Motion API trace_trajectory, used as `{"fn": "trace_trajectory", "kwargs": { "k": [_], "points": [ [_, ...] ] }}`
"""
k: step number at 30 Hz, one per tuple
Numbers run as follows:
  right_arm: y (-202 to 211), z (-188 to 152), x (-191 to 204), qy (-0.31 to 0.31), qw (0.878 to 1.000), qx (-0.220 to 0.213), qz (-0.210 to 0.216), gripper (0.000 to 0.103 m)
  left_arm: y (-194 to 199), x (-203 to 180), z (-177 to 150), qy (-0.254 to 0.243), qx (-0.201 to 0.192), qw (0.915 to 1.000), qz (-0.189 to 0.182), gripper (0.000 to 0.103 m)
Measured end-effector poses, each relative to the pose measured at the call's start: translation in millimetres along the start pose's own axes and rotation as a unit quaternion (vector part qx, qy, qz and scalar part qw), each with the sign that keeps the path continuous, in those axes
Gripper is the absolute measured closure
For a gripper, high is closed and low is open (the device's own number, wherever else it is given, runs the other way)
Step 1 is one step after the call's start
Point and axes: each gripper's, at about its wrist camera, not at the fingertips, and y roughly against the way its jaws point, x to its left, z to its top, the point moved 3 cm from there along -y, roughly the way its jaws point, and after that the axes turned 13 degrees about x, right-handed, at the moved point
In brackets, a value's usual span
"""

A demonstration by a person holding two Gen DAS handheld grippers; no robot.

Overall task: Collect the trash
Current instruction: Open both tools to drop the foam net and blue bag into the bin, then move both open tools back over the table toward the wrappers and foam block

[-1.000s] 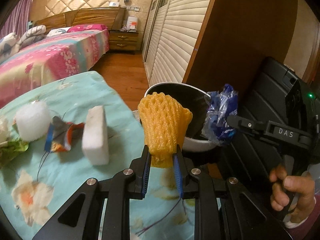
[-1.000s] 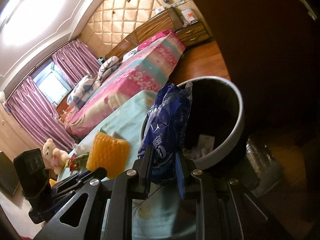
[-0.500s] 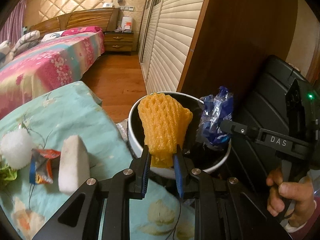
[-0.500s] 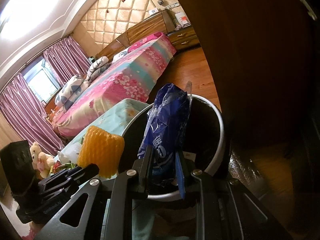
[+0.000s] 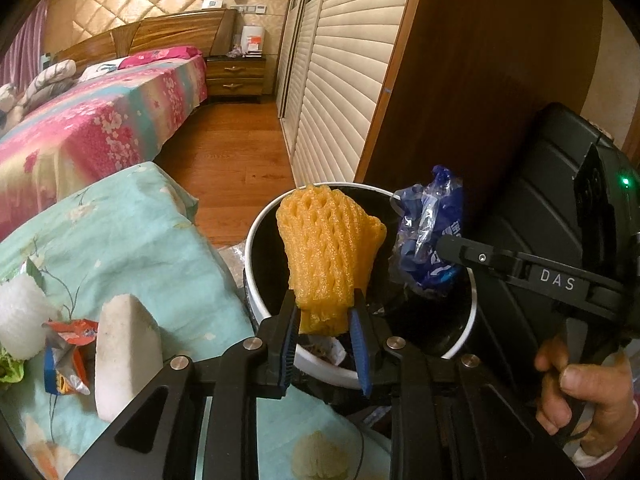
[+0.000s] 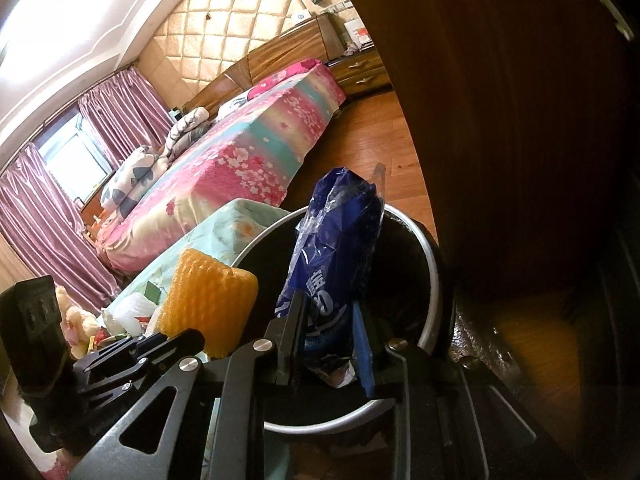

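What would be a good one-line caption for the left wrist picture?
Left gripper holds an orange foam fruit net over the white-rimmed bin, beside the right gripper's blue wrapper.

Orange foam net, glossy blue plastic wrapper

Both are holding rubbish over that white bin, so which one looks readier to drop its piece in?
Probably the right hand-held gripper: its blue plastic wrapper hangs well inside the white bin's rim, while the yellow foam net sits nearer the near edge.
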Motion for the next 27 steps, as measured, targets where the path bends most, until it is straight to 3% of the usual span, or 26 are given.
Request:
{"fn": "trace_trajectory", "kwargs": {
  "k": [2, 5, 6, 7, 13, 27],
  "points": [
    [-0.7, 1.3, -0.9, -0.001, 1.000, 0.000, -0.002, 0.078, 0.3, -1.4, 1.6, 0.000, -0.003, 1.0000, 0.002, 0.075],
    [-0.5, 3.2, -0.8, -0.007, 1.000, 0.003, -0.003, 0.070, 2.4, -1.8, -0.6, 0.007, -0.005, 1.0000, 0.000, 0.053],
    [0.7, 2.6, -1.4, -0.010, 1.000, 0.002, -0.001, 0.055, 4.0, -1.9, -1.6, 0.009, -0.009, 0.9999, -0.001, 0.048],
    [1.9, 2.5, -1.6, -0.011, 1.000, -0.002, -0.002, 0.044, 5.1, -2.2, -2.6, 0.010, -0.010, 0.9999, -0.002, 0.048],
    [10.2, -1.0, -2.4, -0.017, 1.000, -0.023, 0.005, 0.028, 9.8, 3.8, -15.8, 0.028, -0.010, 0.9995, -0.005, 0.043],
    [14.3, -25.5, 35.3, 0.008, 0.999, -0.042, 0.019, 0.021, 54.3, 39.2, -65.7, 0.072, -0.032, 0.9967, 0.019, 0.042]
  ]
}}
